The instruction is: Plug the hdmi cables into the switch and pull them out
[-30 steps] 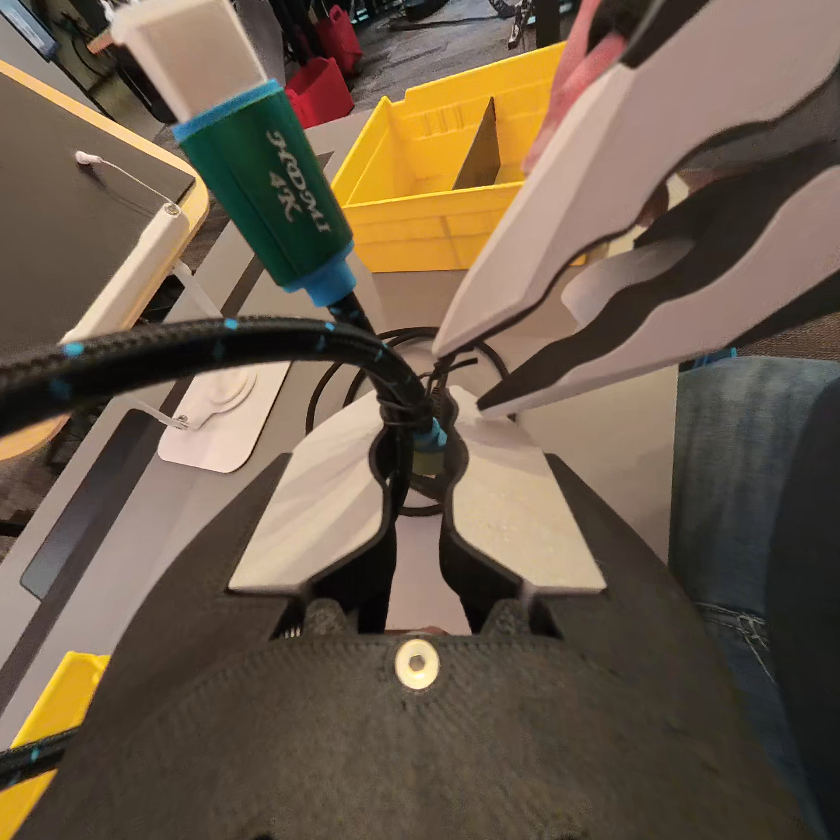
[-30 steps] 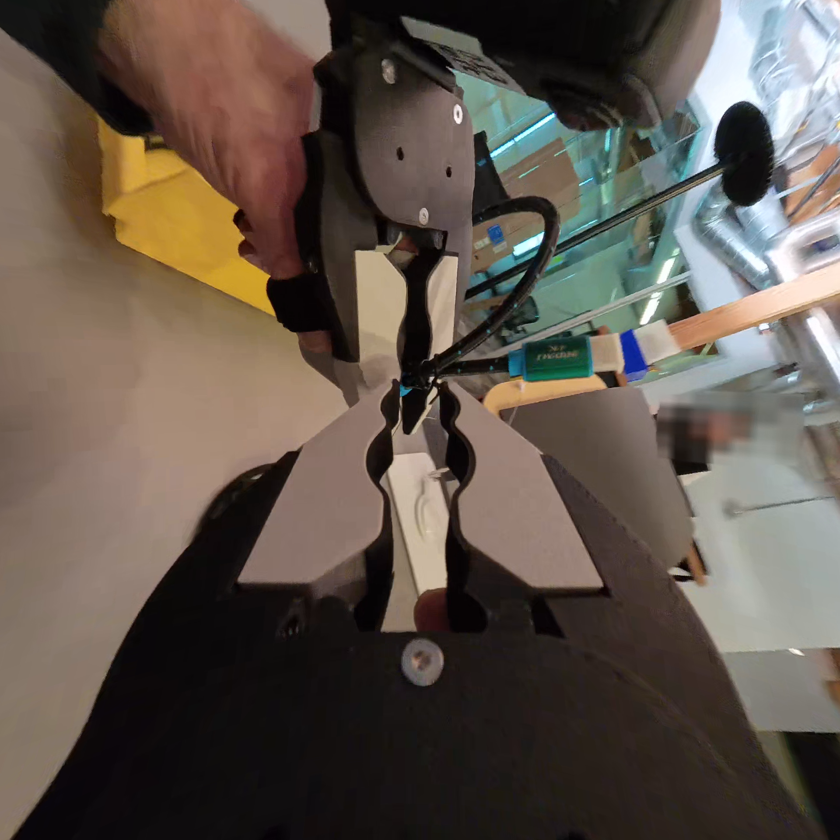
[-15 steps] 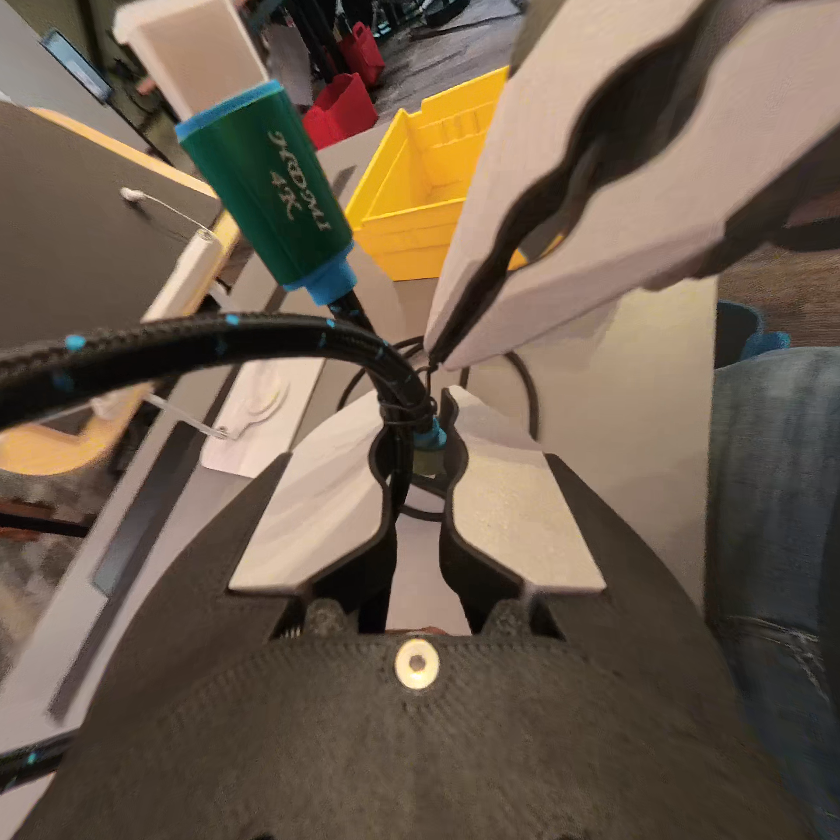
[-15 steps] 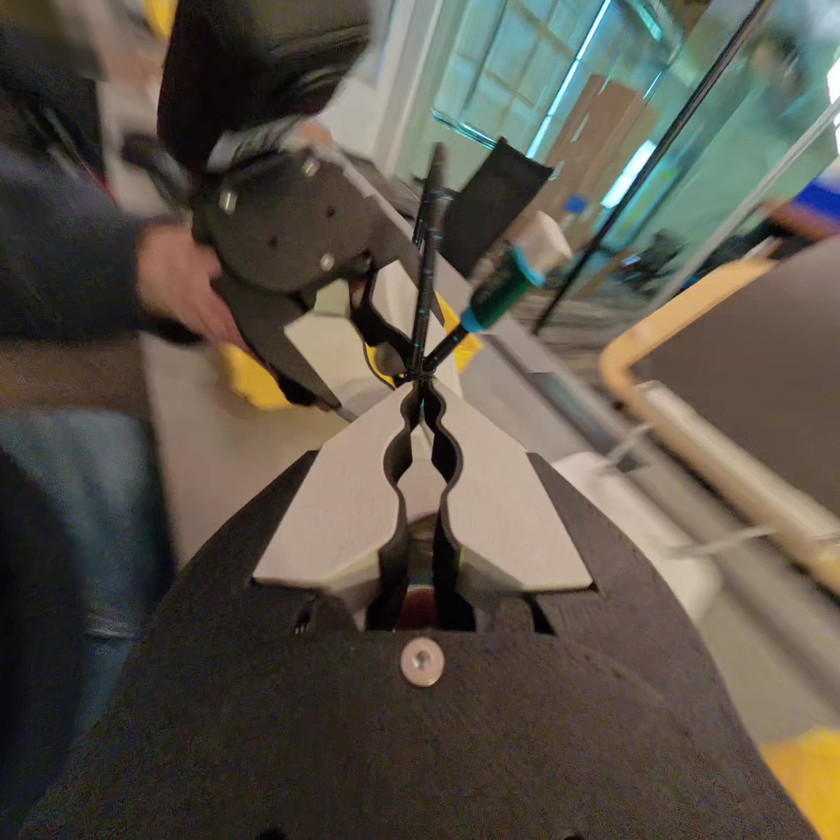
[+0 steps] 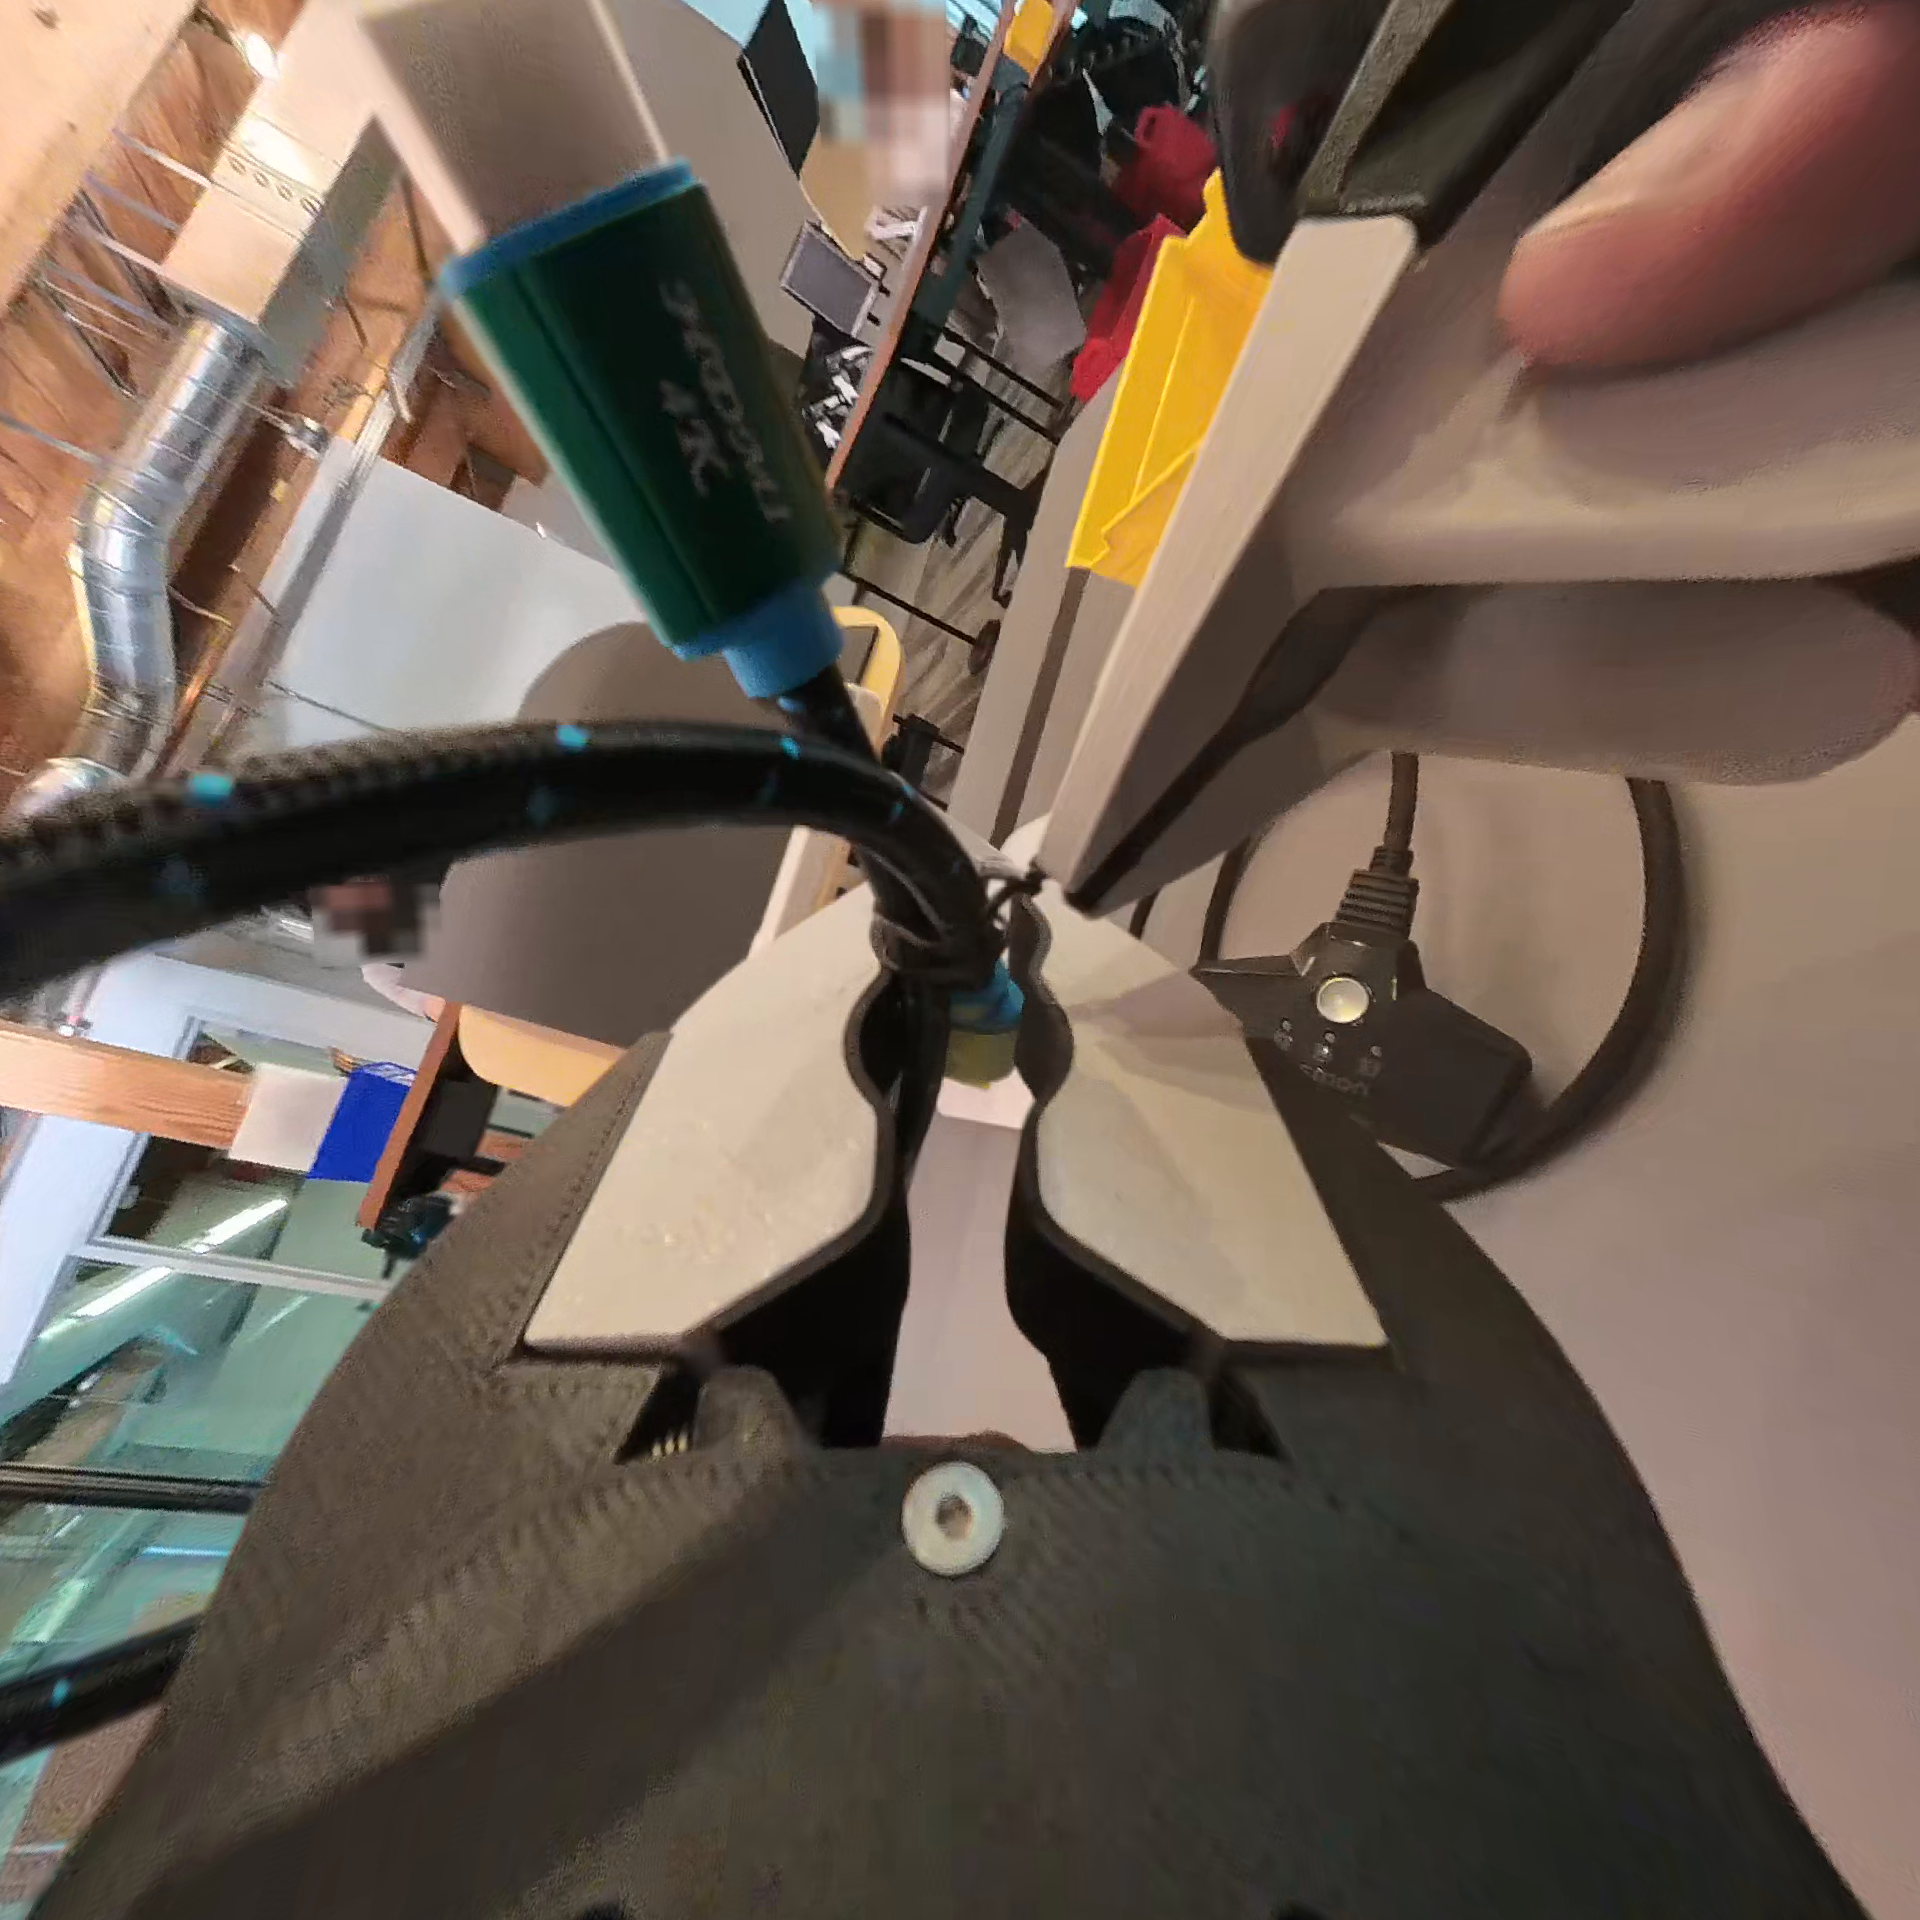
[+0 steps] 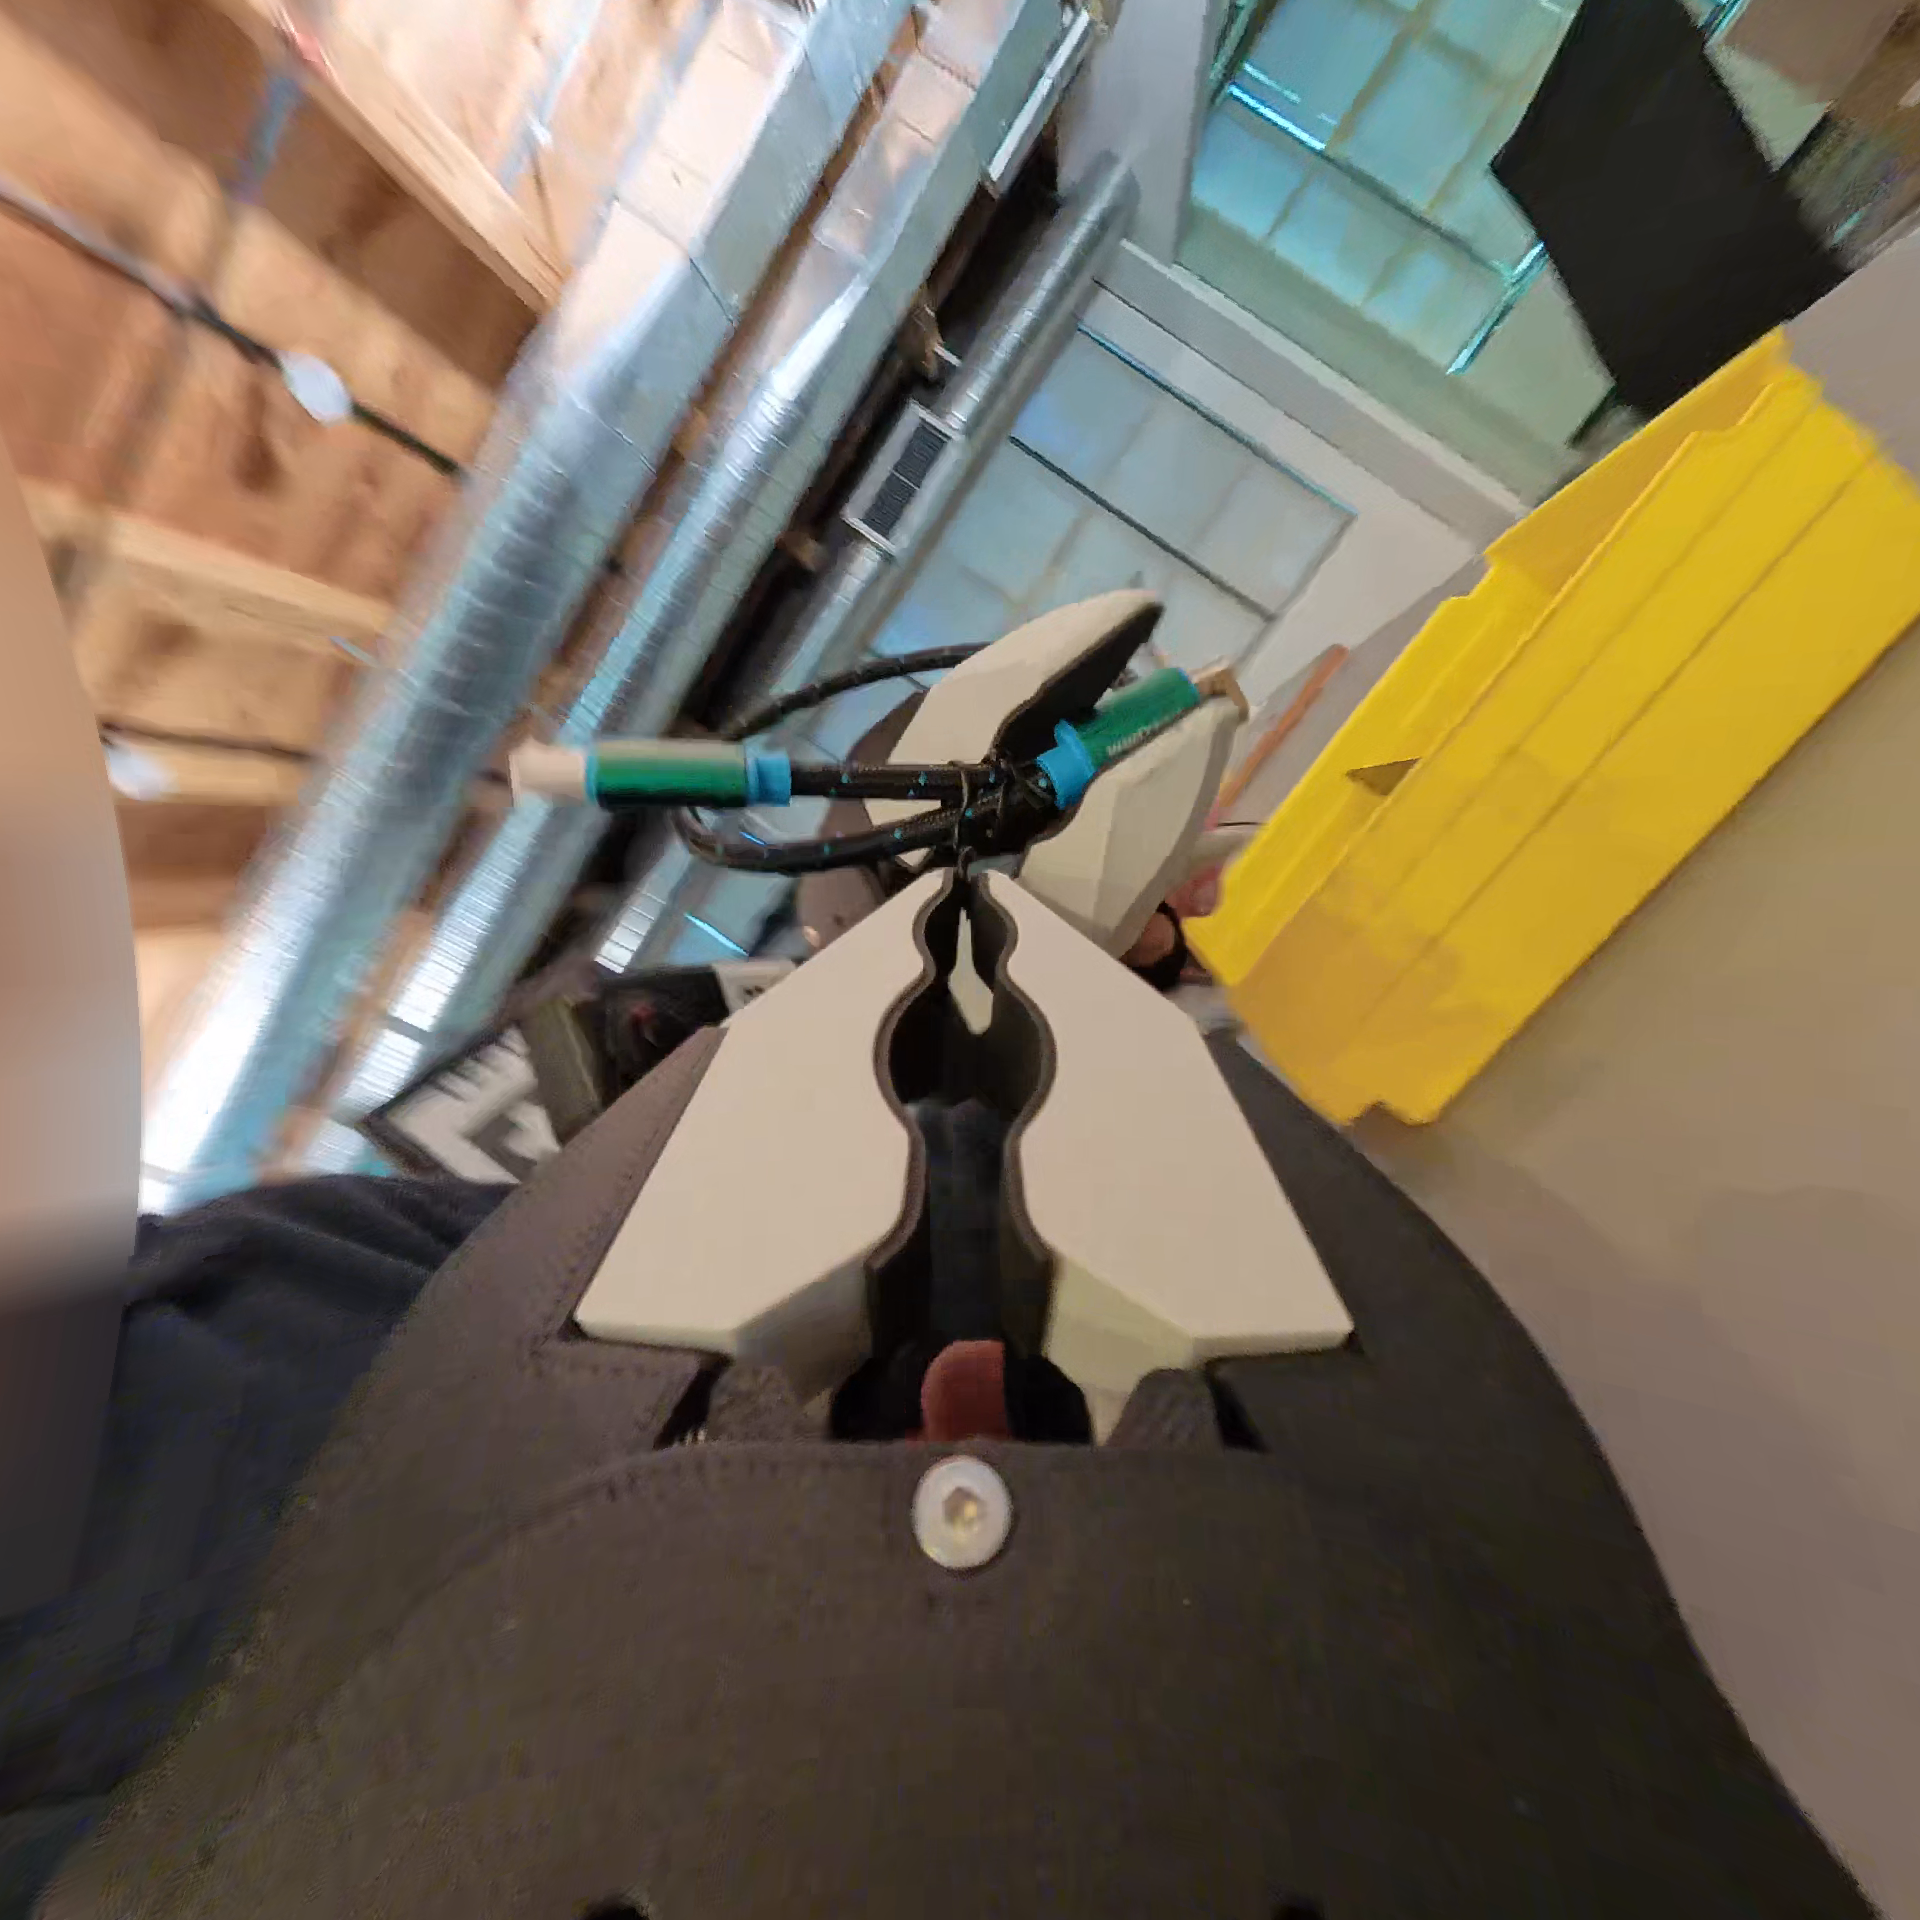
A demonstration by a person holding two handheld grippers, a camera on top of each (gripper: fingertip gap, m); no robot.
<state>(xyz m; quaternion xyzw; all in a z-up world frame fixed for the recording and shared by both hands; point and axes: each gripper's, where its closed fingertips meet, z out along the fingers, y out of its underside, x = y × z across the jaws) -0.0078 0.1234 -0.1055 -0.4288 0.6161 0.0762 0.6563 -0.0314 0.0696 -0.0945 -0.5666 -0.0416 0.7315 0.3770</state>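
My left gripper [image 5: 951, 935] is shut on a coiled black braided HDMI cable [image 5: 436, 800] where a thin black tie [image 5: 1003, 894] binds it. One green connector with a blue collar [image 5: 644, 416] sticks up to the upper left. My right gripper [image 5: 1070, 888] comes in from the upper right, its tips shut on the tie's end. The right wrist view shows my right gripper [image 6: 961, 883] pinching that tie, with the left gripper [image 6: 1023, 790], a white-capped green connector [image 6: 665, 774] and a second green connector [image 6: 1132, 727] behind it. The black HDMI switch [image 5: 1351, 1018] lies on the table with its own looped lead.
A yellow bin [image 5: 1164, 395] stands on the grey table [image 5: 1714, 1299] beyond the grippers, and it also shows in the right wrist view [image 6: 1558, 727]. A person's finger [image 5: 1714, 208] rests on the right gripper. Ducts, windows and desks fill the background. The grippers' ends are close to 6 centimeters from one another. My left gripper's tips are some 15 centimeters from the black HDMI switch [image 5: 1351, 1018].
The right gripper has shut on the tie. Both grippers have rolled and tilted upward together with the cable bundle, so the ceiling shows. The switch has come into the left view.
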